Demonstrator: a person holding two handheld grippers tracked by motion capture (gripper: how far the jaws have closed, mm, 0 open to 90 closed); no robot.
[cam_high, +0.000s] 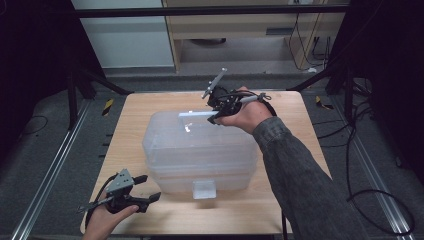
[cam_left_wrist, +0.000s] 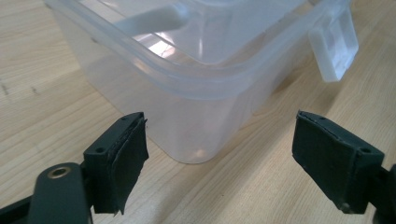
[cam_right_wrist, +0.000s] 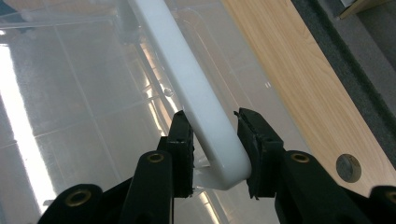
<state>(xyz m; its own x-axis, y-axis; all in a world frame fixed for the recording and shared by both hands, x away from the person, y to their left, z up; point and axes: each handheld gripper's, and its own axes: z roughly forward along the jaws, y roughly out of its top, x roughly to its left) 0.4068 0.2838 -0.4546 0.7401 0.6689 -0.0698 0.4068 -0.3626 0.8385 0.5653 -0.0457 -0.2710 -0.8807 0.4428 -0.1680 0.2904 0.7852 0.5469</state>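
Now the right tongs (cam_right_wrist: 212, 140) clasp the white handle (cam_right_wrist: 187, 79) of the clear box (cam_high: 200, 150), which sits mid-bench (cam_high: 135, 115), the grip at the box's far right corner. Meanwhile the left tongs (cam_left_wrist: 219, 158) stand wide and empty just off the box's near left corner, above the wood.

My right claw (cam_right_wrist: 214, 142) sits over the far right end of the storage box (cam_high: 200, 150), its jaws either side of the box's handle (cam_right_wrist: 196, 93) — the handle runs away from the claw across the lid. The box stands mid-desk (cam_high: 290, 125). My left claw (cam_left_wrist: 219, 154) hangs near the desk's front left corner, the box just ahead of it — latch (cam_left_wrist: 334, 44) further right.
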